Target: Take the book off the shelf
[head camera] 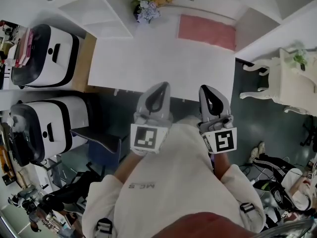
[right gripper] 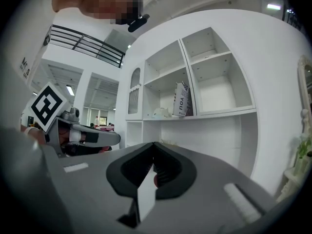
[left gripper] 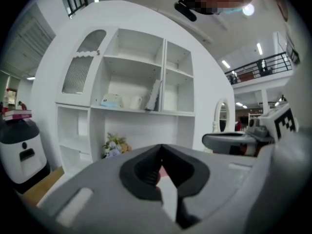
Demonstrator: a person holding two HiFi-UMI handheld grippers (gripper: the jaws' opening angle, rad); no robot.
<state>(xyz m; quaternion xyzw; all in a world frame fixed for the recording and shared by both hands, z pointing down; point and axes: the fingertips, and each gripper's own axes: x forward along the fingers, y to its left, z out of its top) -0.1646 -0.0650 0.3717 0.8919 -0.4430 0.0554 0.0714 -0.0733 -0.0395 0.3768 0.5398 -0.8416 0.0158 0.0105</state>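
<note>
Ok: white arched shelf (left gripper: 127, 57) straight ahead in both gripper views, well apart from both tongs. In the head view it shows from above, with a pink mat (head camera: 206, 31) on the pale floor in front of it and two white-and-black machines (head camera: 47, 56) off to the left. Person's pale top fills the bottom of the head view. Left tongs (head camera: 160, 86) and right tongs (head camera: 207, 89) are held up side by side in front of the chest, near each other but not touching, both pointed at the shelf. Left tongs closed, tips meeting, nothing between them. Right tongs likewise closed and empty. Book (right gripper: 181, 99) is on the shelf, middle row, standing tilted and leaning against the vertical divider at the right end of its compartment. Flowers (left gripper: 113, 145) sit in the lower open compartment. White cup (left gripper: 136, 102) stands just left of the book, same compartment.
</note>
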